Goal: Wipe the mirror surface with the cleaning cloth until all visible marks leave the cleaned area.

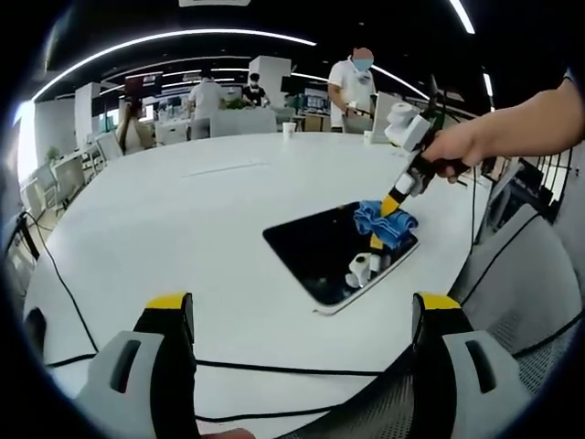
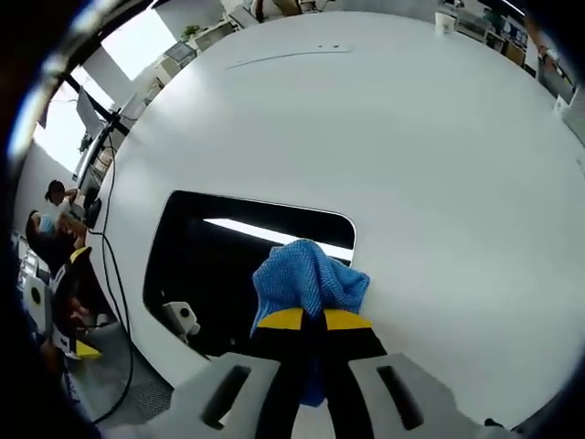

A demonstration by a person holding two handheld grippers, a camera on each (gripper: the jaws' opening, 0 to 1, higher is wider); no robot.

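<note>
Pinching the blue cleaning cloth, the right gripper presses it onto the mirror near its edge for wiping. Left gripper hangs back from the mirror, jaws wide and empty, leaving the wiping path free.

Open-plan office; desks; people standing

glossy mirror, nubby blue cloth

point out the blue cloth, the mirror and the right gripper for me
blue cloth (image 2: 309,279), right gripper view, on its bunched top fold
mirror (image 2: 215,265), right gripper view, on the bare dark glass
right gripper (image 1: 388,218), left gripper view, at the tips pinching the cloth
</note>
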